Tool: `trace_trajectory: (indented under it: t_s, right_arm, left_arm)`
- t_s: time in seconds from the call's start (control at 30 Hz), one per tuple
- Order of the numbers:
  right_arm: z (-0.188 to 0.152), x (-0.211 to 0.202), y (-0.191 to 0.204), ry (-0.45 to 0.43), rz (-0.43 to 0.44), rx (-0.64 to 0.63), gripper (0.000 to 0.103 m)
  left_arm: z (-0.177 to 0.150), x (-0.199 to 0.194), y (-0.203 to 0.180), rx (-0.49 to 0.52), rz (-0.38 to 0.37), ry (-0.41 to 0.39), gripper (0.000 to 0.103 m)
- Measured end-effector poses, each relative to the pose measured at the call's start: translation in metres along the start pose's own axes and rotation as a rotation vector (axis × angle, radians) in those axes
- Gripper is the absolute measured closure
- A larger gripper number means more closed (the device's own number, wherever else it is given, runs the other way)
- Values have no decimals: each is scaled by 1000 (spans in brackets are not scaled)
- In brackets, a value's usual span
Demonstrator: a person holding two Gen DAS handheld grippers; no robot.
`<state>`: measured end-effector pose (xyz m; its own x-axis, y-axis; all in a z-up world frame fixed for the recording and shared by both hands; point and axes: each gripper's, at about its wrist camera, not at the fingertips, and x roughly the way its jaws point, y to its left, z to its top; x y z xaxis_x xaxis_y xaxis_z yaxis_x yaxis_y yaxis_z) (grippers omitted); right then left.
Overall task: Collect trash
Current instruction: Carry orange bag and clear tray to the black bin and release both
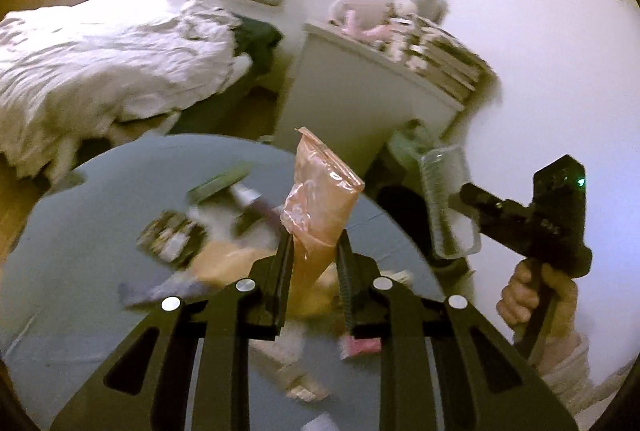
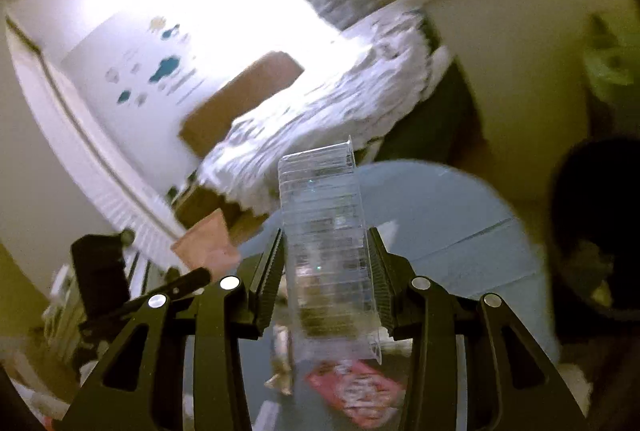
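Legible text: none. The red wrapper point(image 2: 356, 395) lying on the table point(image 2: 460, 243) carries pale printing, too blurred to read. The dark printed packet point(image 1: 172, 241) on the table shows a pattern only. The wall decals point(image 2: 164, 71) are coloured shapes without readable lettering.

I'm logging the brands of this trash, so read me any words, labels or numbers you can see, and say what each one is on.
No text can be read in either view.
Orange plastic pouch: no print visible.
Clear ribbed plastic tray: no label visible.
Red wrapper on the blue table: white markings, too blurred to read.
Dark packet on the table: print too blurred to read.
Wall stickers: shapes only, blurred.
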<state>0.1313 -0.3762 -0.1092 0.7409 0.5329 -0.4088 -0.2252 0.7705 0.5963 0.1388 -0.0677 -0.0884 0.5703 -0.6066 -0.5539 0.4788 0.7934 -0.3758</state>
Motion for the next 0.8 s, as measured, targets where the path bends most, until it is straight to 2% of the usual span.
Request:
trace_trajectory:
  t_s: [0.23,0.47,0.8]
  right_arm:
    - [10,-51,-61,-150,-145,102,62]
    - [1,-78,-127,-240,-278,234,62]
    - [-8,-87,-199,-294,-342,353,62]
  left_arm:
    - [28,55,-57,91,-121,28,81]
    - [36,128,-110,149,-223,106,81]
    - [39,224,-154,161,-271,227,81]
